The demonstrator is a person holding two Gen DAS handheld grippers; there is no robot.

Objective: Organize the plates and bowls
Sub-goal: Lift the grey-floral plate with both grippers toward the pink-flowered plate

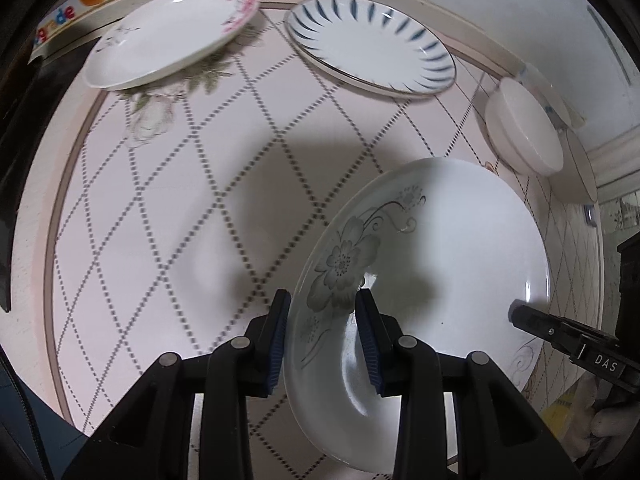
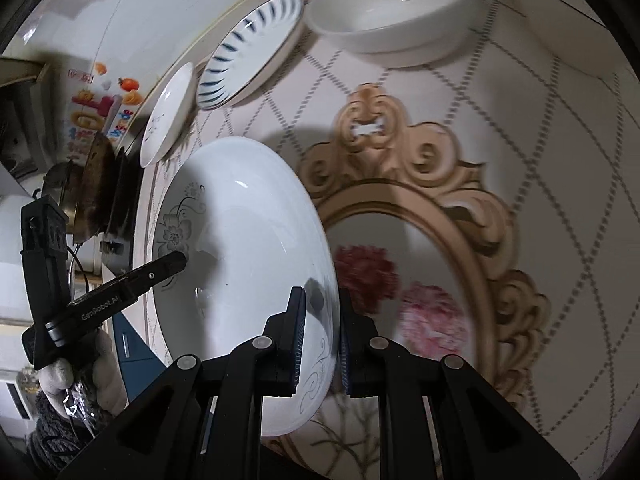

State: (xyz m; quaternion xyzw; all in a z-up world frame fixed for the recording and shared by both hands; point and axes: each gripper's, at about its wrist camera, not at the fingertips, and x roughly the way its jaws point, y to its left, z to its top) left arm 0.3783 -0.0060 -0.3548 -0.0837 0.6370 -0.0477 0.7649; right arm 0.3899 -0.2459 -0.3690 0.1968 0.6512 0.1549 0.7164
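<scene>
Dim, cool indoor light from above; grey shadows pool on the tablecloth mid-frame; small glare streaks on the grey-flowered plate; fisheye bending and black vignette at every edge; upper-right corners blur softly.

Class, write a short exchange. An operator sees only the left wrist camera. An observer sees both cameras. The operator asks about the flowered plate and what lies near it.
Operator: My left gripper has the rim of the flowered plate between its fingers. At the far edge I see only one black finger. What is it doing?
Observer: It belongs to the right gripper, which has one finger on each side of the plate's rim, opposite yours.
Operator: The plate hides the tablecloth beyond it. What is there?
Observer: A gold scrolled oval pattern with red and pink flowers inside it lies on the cloth right beside the plate.
</scene>
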